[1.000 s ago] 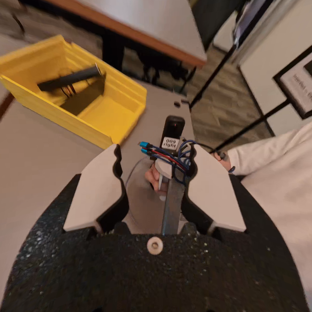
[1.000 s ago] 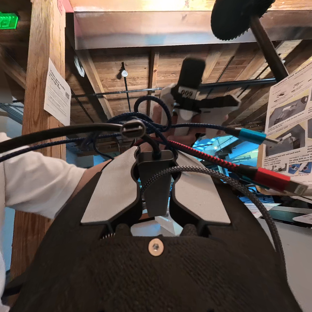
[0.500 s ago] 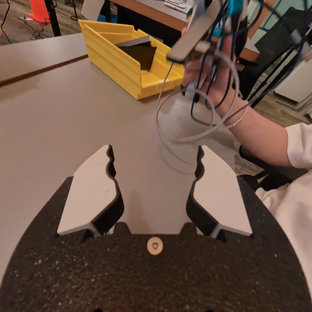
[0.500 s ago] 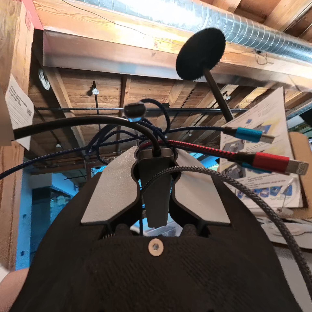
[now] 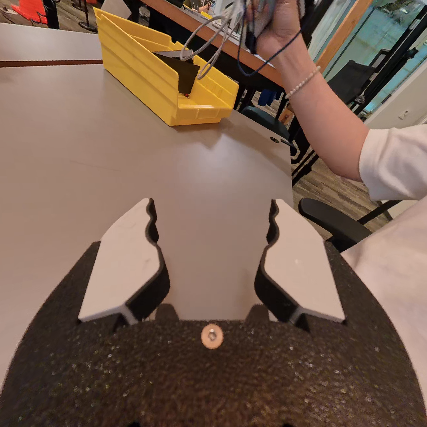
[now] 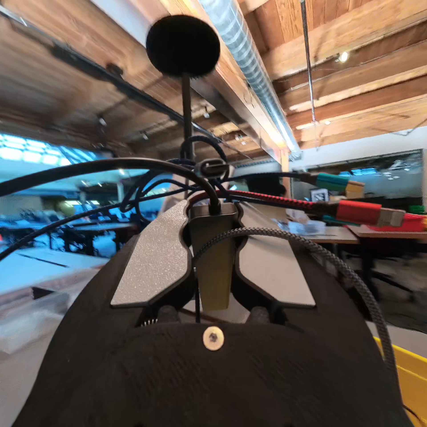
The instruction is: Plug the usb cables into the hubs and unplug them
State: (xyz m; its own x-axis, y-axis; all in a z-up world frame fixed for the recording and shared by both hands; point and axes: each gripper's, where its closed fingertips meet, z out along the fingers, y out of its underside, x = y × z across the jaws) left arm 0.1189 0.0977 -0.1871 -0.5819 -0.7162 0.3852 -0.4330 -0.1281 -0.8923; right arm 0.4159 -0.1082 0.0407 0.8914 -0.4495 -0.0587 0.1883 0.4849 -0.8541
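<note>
My right gripper is raised high, jaws clamped on the grey USB hub so its tangle hangs free: red-tipped cable, teal-tipped cable, grey braided cable. Left gripper hovers over the bare worktop, jaws wide apart and empty, I judge ready to take a plug. Yellow bin holds a dark flat item; I can't identify it.

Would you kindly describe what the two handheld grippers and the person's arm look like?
Both grippers, left gripper and right gripper, have pale grey fingers with wavy black-padded inner edges on a speckled black body with a brass-coloured screw. The person wears a white sleeve and a beaded bracelet.
</note>
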